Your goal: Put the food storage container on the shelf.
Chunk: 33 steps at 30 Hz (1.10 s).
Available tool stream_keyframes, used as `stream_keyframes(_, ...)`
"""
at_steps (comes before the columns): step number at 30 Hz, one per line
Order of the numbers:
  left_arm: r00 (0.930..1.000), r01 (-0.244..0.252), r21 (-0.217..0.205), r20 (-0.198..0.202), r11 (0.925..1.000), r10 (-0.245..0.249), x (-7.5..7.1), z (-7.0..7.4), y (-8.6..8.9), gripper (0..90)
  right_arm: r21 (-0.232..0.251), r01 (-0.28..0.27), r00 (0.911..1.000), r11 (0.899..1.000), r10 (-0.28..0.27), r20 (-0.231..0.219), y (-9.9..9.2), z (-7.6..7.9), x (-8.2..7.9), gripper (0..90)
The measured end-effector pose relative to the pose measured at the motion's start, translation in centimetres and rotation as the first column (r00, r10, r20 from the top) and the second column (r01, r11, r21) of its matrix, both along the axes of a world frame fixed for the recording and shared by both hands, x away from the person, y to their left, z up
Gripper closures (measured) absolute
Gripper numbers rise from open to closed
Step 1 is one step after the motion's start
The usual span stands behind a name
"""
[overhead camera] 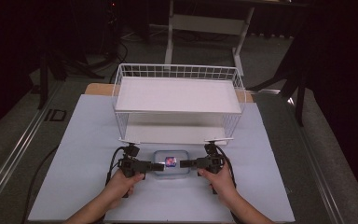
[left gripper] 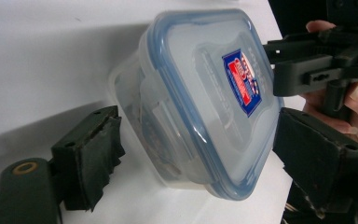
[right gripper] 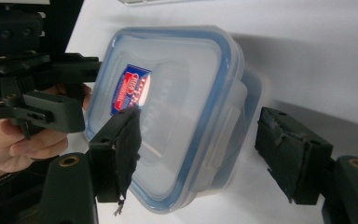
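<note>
On the white counter [overhead camera: 74, 154], before a wire rack [overhead camera: 179, 100], sits a lidded clear container [overhead camera: 170, 163] (contents unclear); left gripper [left gripper: 191, 149] and right gripper [right gripper: 200, 149] flank it, jaws spread.

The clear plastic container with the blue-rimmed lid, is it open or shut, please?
Shut: the clear plastic container has its blue-rimmed lid seated flush all round.

The high view is dim and soft, the surroundings falling into near black while the pale table mat [overhead camera: 88, 140] and white wire rack [overhead camera: 177, 95] catch the overhead light. Both gripper views are brighter and sharper (a glare patch burns out the label [right gripper: 142, 88] on the container lid [right gripper: 168, 112]), with grey shadows beside the box
</note>
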State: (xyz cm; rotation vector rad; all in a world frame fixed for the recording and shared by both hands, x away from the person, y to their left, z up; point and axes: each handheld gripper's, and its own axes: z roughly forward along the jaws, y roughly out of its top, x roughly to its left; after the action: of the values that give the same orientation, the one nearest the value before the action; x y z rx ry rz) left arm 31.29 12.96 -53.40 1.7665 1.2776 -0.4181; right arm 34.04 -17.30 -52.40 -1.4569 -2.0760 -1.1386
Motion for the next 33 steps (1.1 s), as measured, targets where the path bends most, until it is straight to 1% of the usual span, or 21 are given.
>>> stream_keyframes(1, 1.0, -0.006, 0.005, -0.004, 1.0, 0.006, 0.0, -0.1, 0.0, 22.5, 0.0, 0.001, 1.0, 1.0, -0.001, -0.005, 0.1, -0.1, 0.0, 31.2)
stream_keyframes(2, 0.9999, 0.001, -0.001, -0.014, 1.0, -0.001, 0.0, -0.2, -0.1, 24.0, 0.002, -0.002, 0.9999, 1.0, 0.002, -0.016, 0.1, -0.1, 0.0, 32.0)
stream_keyframes(3, 0.9999, 0.005, 0.011, -0.015, 0.9999, -0.005, 0.0, -0.2, -0.2, 27.6, 0.008, -0.006, 0.9997, 1.0, 0.006, -0.025, 0.2, -0.2, 0.0, 32.6)
stream_keyframes(4, 0.9999, 0.003, 0.01, -0.013, 0.9999, -0.003, 0.0, -0.3, -0.2, 28.2, 0.017, -0.014, 0.9994, 1.0, 0.014, -0.031, 0.3, -0.3, 0.0, 33.2)
stream_keyframes(7, 1.0, 0.001, -0.001, -0.009, 1.0, -0.001, -0.2, -0.5, -0.2, 28.1, 0.006, -0.004, 0.9986, 1.0, 0.005, -0.052, 0.4, -0.2, -0.1, 33.8)
stream_keyframes(9, 1.0, 0.003, 0.01, 0.001, 0.9999, -0.003, -0.2, -0.4, -0.2, 28.3, 0.001, -0.002, 0.9986, 1.0, 0.002, -0.052, 0.5, -0.1, -0.1, 34.6)
stream_keyframes(10, 1.0, 0.002, 0.016, 0.005, 0.9999, -0.002, -0.3, -0.2, -0.3, 28.8, -0.008, -0.001, 0.9989, 1.0, 0.001, -0.048, 0.6, 0.1, -0.2, 35.8)
stream_keyframes(11, 0.9994, 0.009, 0.037, 0.033, 0.9993, -0.01, -0.5, 0.0, -0.4, 29.6, -0.019, -0.002, 0.9993, 1.0, 0.001, -0.036, 0.6, 0.3, -0.3, 35.8)
stream_keyframes(12, 0.9994, 0.009, 0.037, 0.033, 0.9993, -0.01, -0.5, 0.0, -0.4, 30.3, -0.019, -0.002, 0.9993, 1.0, 0.001, -0.036, 0.6, 0.3, -0.3, 35.8)
stream_keyframes(13, 0.999, 0.005, 0.048, 0.045, 0.9988, -0.007, -0.7, 0.2, -0.4, 30.3, -0.027, 0.002, 0.9995, 1.0, -0.003, -0.031, 0.7, 0.4, -0.4, 35.8)
stream_keyframes(14, 0.9985, -0.01, 0.049, 0.054, 0.9987, 0.008, -0.9, 0.4, -0.4, 33.4, -0.036, 0.001, 0.9998, 0.999, -0.002, -0.018, 0.8, 0.5, -0.6, 35.9)
stream_keyframes(16, 0.9982, -0.018, 0.057, 0.058, 0.9982, 0.014, -1.1, 0.6, -0.4, 37.2, -0.033, 0.014, 0.9999, 0.999, -0.014, -0.002, 0.8, 0.4, -0.9, 36.0)
stream_keyframes(18, 0.997, -0.015, 0.068, 0.077, 0.9976, 0.009, -1.3, 0.7, -0.5, 37.4, -0.035, 0.018, 0.9997, 0.999, -0.017, 0.015, 0.9, 0.5, -1.1, 36.0)
stream_keyframes(23, 0.9946, -0.016, 0.098, 0.104, 0.995, 0.005, -1.9, 1.0, -0.7, 37.9, -0.046, 0.019, 0.9985, 0.999, -0.017, 0.051, 0.9, 0.7, -1.7, 36.6)
stream_keyframes(25, 0.9941, -0.029, 0.111, 0.107, 0.9934, 0.017, -2.2, 1.2, -0.9, 38.0, -0.056, 0.02, 0.9982, 0.998, -0.016, 0.058, 1.0, 0.9, -1.8, 37.1)
stream_keyframes(27, 0.9947, -0.066, 0.099, 0.085, 0.9929, 0.057, -2.4, 1.3, -0.9, 40.9, -0.055, 0.026, 0.9981, 0.998, -0.023, 0.058, 1.0, 1.0, -2.0, 38.3)
stream_keyframes(28, 0.9941, -0.074, 0.105, 0.087, 0.9917, 0.065, -2.5, 1.5, -1.0, 42.0, -0.066, 0.021, 0.9974, 0.998, -0.016, 0.07, 1.0, 1.1, -2.1, 38.4)
stream_keyframes(29, 0.9928, -0.075, 0.12, 0.102, 0.9899, 0.063, -2.7, 1.6, -1.2, 42.3, -0.072, 0.019, 0.9962, 0.997, -0.013, 0.086, 1.1, 1.2, -2.2, 38.7)
stream_keyframes(31, 0.9912, -0.077, 0.142, 0.118, 0.9869, 0.06, -3.0, 1.8, -1.3, 42.3, -0.076, 0.019, 0.9966, 0.997, -0.012, 0.082, 1.1, 1.3, -2.3, 39.1)
stream_keyframes(32, 0.9895, -0.08, 0.154, 0.132, 0.9849, 0.06, -3.2, 1.9, -1.5, 42.6, -0.08, 0.018, 0.9955, 0.997, -0.011, 0.095, 1.1, 1.4, -2.4, 39.4)
stream_keyframes(33, 0.989, -0.083, 0.157, 0.135, 0.9842, 0.061, -3.4, 2.0, -1.5, 42.6, -0.076, 0.019, 0.9954, 0.997, -0.012, 0.096, 1.1, 1.4, -2.5, 39.6)
